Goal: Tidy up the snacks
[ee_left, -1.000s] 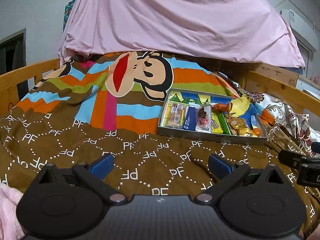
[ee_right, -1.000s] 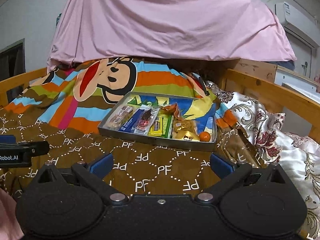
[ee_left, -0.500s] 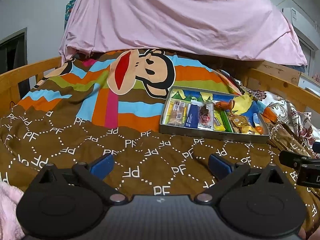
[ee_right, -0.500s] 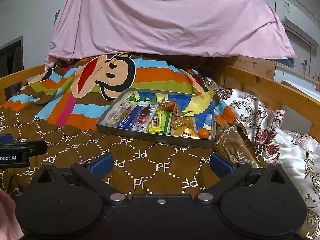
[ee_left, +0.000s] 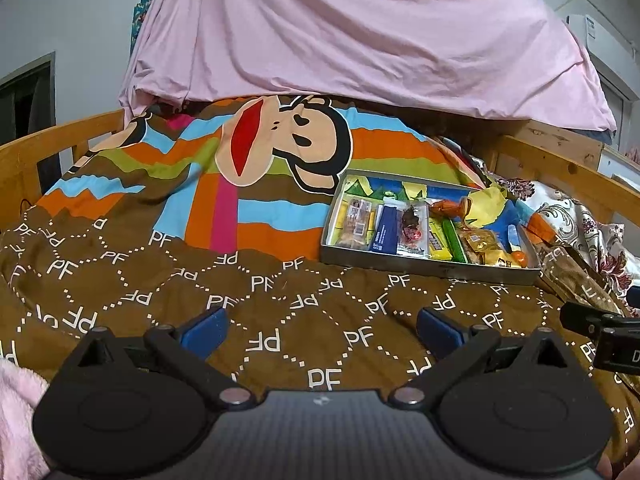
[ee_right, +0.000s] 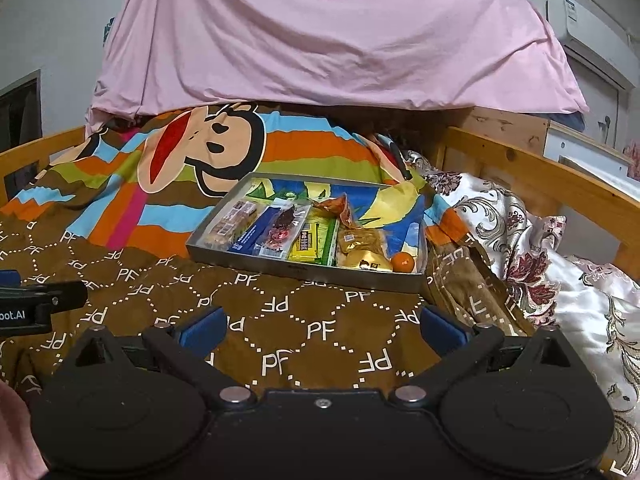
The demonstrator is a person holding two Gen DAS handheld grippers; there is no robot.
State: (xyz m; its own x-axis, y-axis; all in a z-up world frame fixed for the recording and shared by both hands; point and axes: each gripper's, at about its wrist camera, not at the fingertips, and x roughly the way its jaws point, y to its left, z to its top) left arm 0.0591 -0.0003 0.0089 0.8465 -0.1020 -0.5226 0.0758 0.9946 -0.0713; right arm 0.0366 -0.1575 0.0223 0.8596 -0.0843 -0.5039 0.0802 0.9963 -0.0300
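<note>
A grey metal tray (ee_left: pixel 428 266) (ee_right: pixel 304 274) lies on the bed and holds several snack packets in a row: a nut bar (ee_right: pixel 230 224), a dark blue bar (ee_right: pixel 254 236), a clear packet with red sweets (ee_right: pixel 282 228), a yellow-green packet (ee_right: pixel 314 240), golden packets (ee_right: pixel 362 248) and a small orange (ee_right: pixel 401 262). My left gripper (ee_left: pixel 320 330) is open and empty, low over the brown blanket, short of the tray. My right gripper (ee_right: pixel 322 328) is open and empty, also short of the tray.
The bed has a brown "PF" blanket (ee_left: pixel 280 304) and a striped monkey blanket (ee_left: pixel 260 160). Wooden rails (ee_right: pixel 560 176) run along both sides. A pink sheet (ee_right: pixel 320 40) hangs behind. A floral satin quilt (ee_right: pixel 540 248) lies bunched to the right.
Both grippers have drifted slightly, the views shifting a little relative to the tray. Both stay open. The tray and snacks have not moved.
</note>
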